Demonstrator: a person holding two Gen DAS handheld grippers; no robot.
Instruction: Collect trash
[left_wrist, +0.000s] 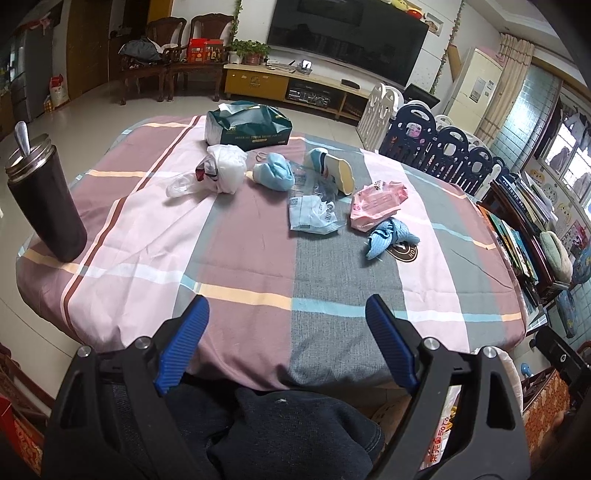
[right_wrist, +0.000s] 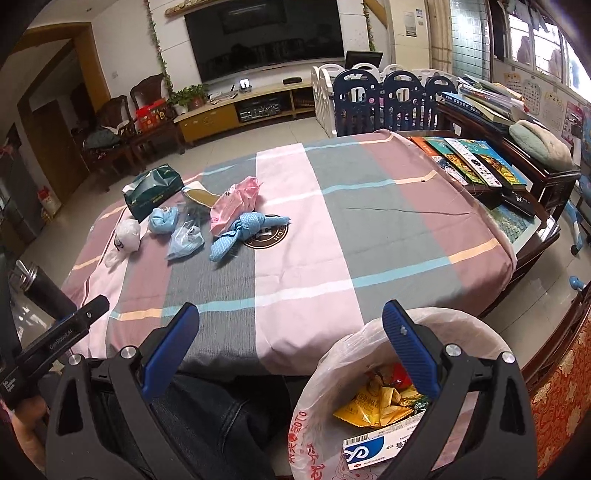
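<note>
Both grippers are held with jaws spread wide and empty: the left gripper (left_wrist: 286, 306) and the right gripper (right_wrist: 290, 314), each fitted with ribbed blue pads. Crumpled trash is grouped on the far half of the striped cloth-covered table (left_wrist: 258, 258): a knotted light-blue woven cloth (right_wrist: 240, 230), a crinkled pink foil wrapper (left_wrist: 376, 203), a clear plastic sleeve (left_wrist: 314, 210) and a white plastic bag (left_wrist: 225, 168). A thin translucent bin bag (right_wrist: 332, 369) (wrappers already inside) lies under the right gripper.

Both claws wide open, nothing between the pads. Left claw (left_wrist: 286, 334) and right claw (right_wrist: 291, 341) both angled downward. Person's hand (right_wrist: 22, 439) gripping the left handle.
</note>
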